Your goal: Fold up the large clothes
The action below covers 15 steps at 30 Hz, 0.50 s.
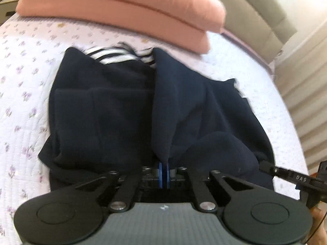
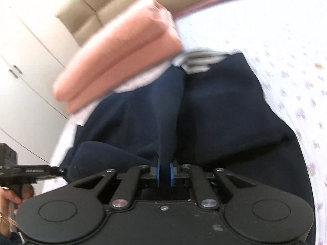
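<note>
The bed [image 1: 26, 94], under a white quilt with small purple flowers, carries everything here. At its far side lies a stack of folded pink blankets [image 1: 122, 6], and just in front of it, close to touching, lies the navy sweater [image 1: 98, 112], partly folded, its striped collar [image 1: 110, 56] pointing at the stack.

Both tools grip the near edge of the sweater. The left gripper [image 1: 163, 172] has its blue pads pressed nearly together on a raised ridge of navy cloth. The right gripper [image 2: 165, 173] is narrow too, pinching a thicker fold, with a little gap left between its pads.

The risks, as I judge them, come from the cloth's bulk. If the two tools carry the edge forward unevenly, the fold will land skewed (the loose lump near the left gripper's right side already looks bunched). The right gripper's hold on several layers could shed the lower one mid-swing. A long forward throw might also push the collar into the pink stack and knock it askew.
</note>
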Motion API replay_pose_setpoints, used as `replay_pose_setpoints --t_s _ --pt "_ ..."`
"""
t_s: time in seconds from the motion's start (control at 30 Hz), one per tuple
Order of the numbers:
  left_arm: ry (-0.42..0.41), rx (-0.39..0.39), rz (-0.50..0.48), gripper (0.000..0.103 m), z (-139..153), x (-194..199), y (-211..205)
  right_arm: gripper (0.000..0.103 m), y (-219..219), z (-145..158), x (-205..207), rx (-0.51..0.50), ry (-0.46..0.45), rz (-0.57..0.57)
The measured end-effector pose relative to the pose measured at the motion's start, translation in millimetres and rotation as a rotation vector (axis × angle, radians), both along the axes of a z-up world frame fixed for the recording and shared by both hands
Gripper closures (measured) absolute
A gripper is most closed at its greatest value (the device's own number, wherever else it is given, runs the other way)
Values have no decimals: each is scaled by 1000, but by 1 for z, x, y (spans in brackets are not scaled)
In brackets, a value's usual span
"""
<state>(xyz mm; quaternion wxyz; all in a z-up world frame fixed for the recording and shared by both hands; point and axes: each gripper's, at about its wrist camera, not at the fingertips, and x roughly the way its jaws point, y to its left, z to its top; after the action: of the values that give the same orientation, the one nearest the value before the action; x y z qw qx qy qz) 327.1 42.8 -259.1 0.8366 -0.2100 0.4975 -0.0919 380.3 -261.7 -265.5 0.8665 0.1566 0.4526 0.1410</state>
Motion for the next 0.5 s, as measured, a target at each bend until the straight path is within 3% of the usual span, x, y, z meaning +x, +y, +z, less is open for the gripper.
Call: replay_pose_setpoints --t_s 0.07,0.13,0.27,0.33,0.4,0.5 --pt "29 5 0 98 -8 2 -1 89 2 -15 4 -23 28 8" --pt "47 -9 18 95 -12 0 4 76 -4 -19 7 10 48 -25" --pt "54 37 45 73 -4 -6 5 56 -9 -23 12 54 80 -42" --pt "59 75 52 68 2 -9 4 42 -11 -26 14 51 82 -44" --pt "64 102 55 65 8 -12 1 35 -9 -26 9 41 83 -40" --pt "71 133 53 65 13 -19 0 33 -3 -22 -3 1 77 -26"
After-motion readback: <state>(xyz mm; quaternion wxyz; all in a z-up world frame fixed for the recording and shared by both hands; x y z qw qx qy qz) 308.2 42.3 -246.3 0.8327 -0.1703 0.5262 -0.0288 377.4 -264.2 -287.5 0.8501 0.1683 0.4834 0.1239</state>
